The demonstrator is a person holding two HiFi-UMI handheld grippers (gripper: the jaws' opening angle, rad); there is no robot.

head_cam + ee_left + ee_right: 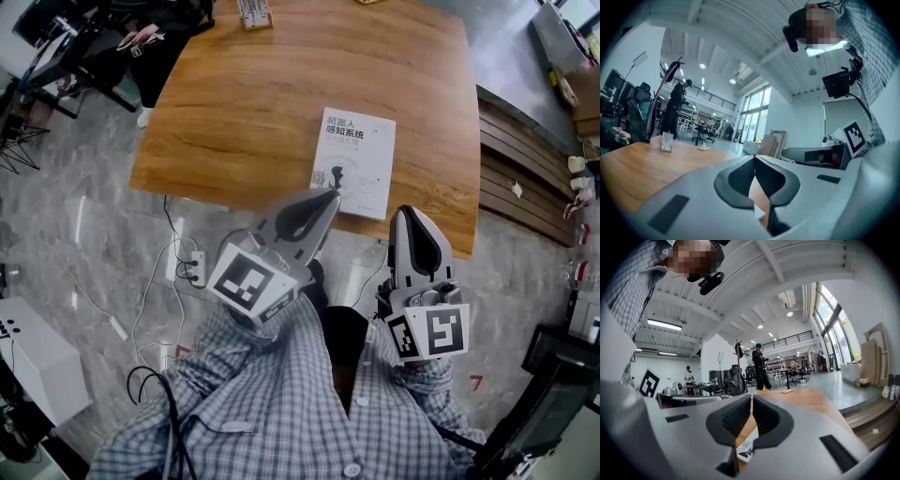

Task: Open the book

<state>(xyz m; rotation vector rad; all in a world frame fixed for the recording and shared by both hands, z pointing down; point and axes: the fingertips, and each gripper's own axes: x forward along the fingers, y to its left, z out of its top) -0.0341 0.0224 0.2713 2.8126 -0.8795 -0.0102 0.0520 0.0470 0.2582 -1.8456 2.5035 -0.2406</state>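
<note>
Left tongs (328, 199) and right tongs (410, 214) clenched, both empty, close to the book (353, 161).
Tips aim side by side at its near edge; it lies closed, cover up, by the front edge of the wooden surface (244, 103), so they're likely lining up to lift that cover.

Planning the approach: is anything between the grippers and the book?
Nothing visible does. The closed book lies near the table's front edge. The left gripper and right gripper, both shut and empty, point at it with no object between.
</note>
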